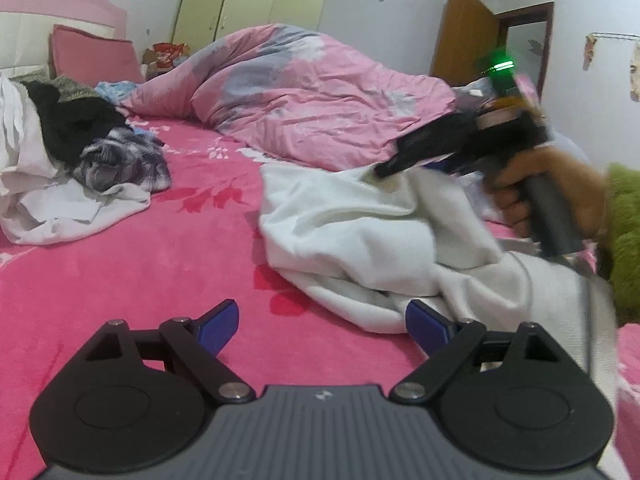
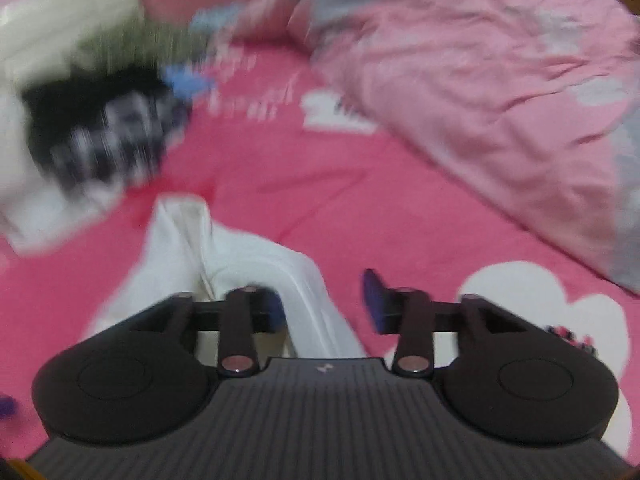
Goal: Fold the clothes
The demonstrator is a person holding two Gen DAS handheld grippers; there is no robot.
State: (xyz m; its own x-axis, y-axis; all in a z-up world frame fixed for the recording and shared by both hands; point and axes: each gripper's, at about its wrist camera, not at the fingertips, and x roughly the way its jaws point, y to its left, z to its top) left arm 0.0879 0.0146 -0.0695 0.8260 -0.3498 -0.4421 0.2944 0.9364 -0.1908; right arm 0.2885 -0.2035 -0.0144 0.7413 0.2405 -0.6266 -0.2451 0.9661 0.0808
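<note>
A crumpled white garment (image 1: 360, 232) lies on the pink bedsheet (image 1: 140, 272). My left gripper (image 1: 324, 320) hovers low over the sheet at the garment's near edge, open; its right blue fingertip (image 1: 424, 324) touches the cloth and nothing is between the fingers. A hand holds my right gripper (image 1: 404, 158) over the garment's far right part, blurred in this view. In the right wrist view my right gripper (image 2: 326, 304) is open, and a fold of the white garment (image 2: 240, 248) drapes over its left finger, hiding most of it. The right fingertip (image 2: 376, 300) is bare.
A heap of other clothes (image 1: 80, 148), white, black and plaid, lies at the left of the bed. A bunched pink duvet (image 1: 300, 92) fills the back, a pink pillow (image 1: 92, 54) stands by the headboard. A green sleeve (image 1: 624, 232) is at the right edge.
</note>
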